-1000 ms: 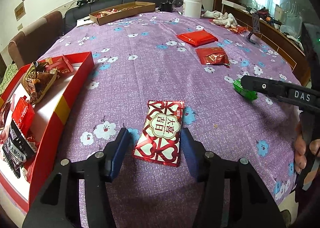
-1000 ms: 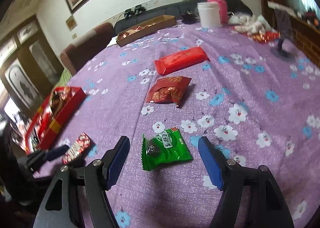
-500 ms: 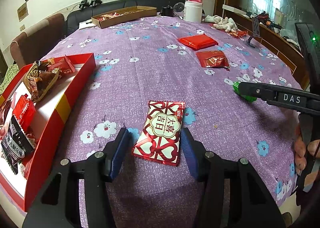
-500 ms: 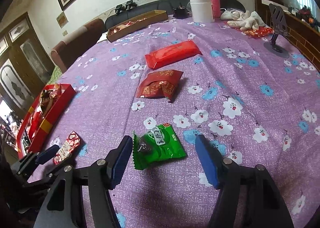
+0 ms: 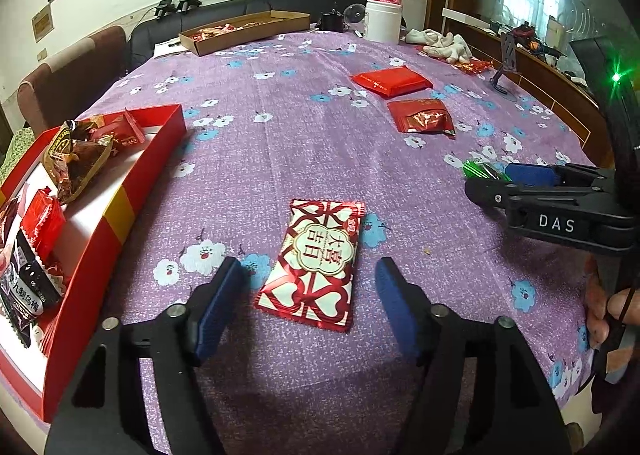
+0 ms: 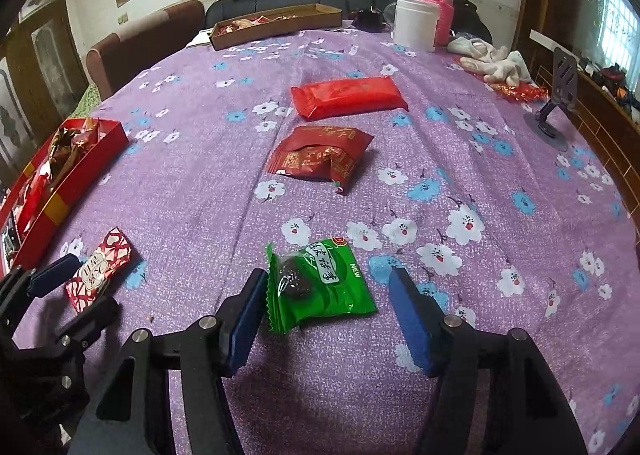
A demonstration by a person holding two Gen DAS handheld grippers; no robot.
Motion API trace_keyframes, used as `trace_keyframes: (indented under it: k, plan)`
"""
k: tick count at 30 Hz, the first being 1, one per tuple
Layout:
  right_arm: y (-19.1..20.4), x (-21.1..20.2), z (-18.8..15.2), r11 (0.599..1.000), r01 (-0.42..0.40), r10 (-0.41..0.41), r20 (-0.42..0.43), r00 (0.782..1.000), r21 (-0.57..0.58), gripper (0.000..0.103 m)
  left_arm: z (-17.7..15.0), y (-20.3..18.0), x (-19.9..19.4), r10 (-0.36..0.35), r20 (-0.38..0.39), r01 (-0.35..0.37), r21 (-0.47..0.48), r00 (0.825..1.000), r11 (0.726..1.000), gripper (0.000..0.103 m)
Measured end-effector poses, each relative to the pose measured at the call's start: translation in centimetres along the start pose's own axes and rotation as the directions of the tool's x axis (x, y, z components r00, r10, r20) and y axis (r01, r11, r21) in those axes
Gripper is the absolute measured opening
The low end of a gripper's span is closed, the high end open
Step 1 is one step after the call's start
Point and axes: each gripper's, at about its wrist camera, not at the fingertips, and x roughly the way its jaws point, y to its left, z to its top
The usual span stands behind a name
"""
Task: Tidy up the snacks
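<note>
The left tongs [image 5: 308, 295] point down at a slant toward the bench [image 5: 304, 159]. Their blue pads are opening, and stand wide apart on both sides of a red and white snack pack [image 5: 314, 263] with hearts on it. The pads do not touch it. The pack lies flat on the purple flowered cloth.

The right tongs [image 6: 328, 315] also tip down at a slant. Their pads stand apart around a green snack pack [image 6: 320, 287] with a dark round sweet showing through it. The left pad is just beside the crinkly edge of the pack; the right pad is clear of it. The pack lies flat on the cloth. In the left view, a hand [image 5: 608, 311] holds the black handle of the right tongs at the right edge.

To the left sits a red tray [image 5: 120, 191] with several snack packs already in it. Farther out on the bench lie a dark red pouch [image 6: 320, 155] and, beyond it, a long bright red pack [image 6: 348, 95]. At the far side stand a brown cardboard box [image 6: 276, 25], a white tub [image 6: 414, 27] and a pink bottle [image 6: 442, 11].
</note>
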Motion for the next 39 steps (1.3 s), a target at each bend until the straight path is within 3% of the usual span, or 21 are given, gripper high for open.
trace_keyframes:
  k: [2, 6, 11, 17, 21, 25, 28, 36, 39]
  plan:
    - [0.1, 0.0, 0.0, 1.0, -0.01, 0.01, -0.007, 1.0, -0.01, 0.071, 0.0, -0.3, 0.1, -0.002, -0.013, 0.002, 0.016, 1.0, 1.0, 0.084]
    - [0.7, 0.6, -0.3, 0.999, -0.009, 0.007, -0.068, 0.998, -0.04, 0.103, 0.1, -0.2, 0.3, 0.007, -0.022, -0.007, 0.0, 1.0, 1.0, 0.088]
    - [0.3, 0.5, -0.3, 1.0, -0.014, 0.013, -0.06, 0.998, -0.015, 0.103, 0.2, -0.3, 0.5, 0.018, -0.032, -0.018, -0.005, 0.999, 1.0, 0.09]
    - [-1.1, -0.3, -0.5, 0.998, -0.05, 0.051, -0.013, 0.999, 0.049, 0.094, 0.3, -0.3, 0.5, 0.019, -0.033, -0.019, -0.003, 0.999, 1.0, 0.09]
    - [-1.1, -0.4, -0.3, 0.998, -0.016, 0.016, 0.003, 1.0, 0.056, 0.079, 0.2, -0.2, 0.4, 0.01, -0.031, -0.01, 0.0, 0.999, 1.0, 0.09]
    - [-0.4, 0.1, 0.3, 1.0, 0.017, -0.017, -0.01, 1.0, 0.023, 0.076, 0.2, 0.0, 0.3, -0.001, -0.027, 0.001, 0.001, 1.0, 1.0, 0.089]
    - [0.1, 0.3, 0.6, 0.999, 0.029, -0.029, -0.006, 1.0, 0.013, 0.068, 0.1, 0.2, 0.3, -0.001, -0.021, 0.001, 0.002, 1.0, 1.0, 0.086]
    - [0.3, 0.5, 0.7, 0.999, 0.034, -0.034, -0.007, 0.999, 0.008, 0.066, 0.0, 1.0, -0.2, -0.007, -0.015, 0.007, 0.002, 1.0, 1.0, 0.07]
    - [0.3, 0.4, 0.6, 0.999, 0.032, -0.032, -0.001, 0.999, 0.01, 0.061, 0.4, 1.3, 0.0, -0.013, -0.023, 0.012, -0.01, 1.0, 1.0, 0.068]
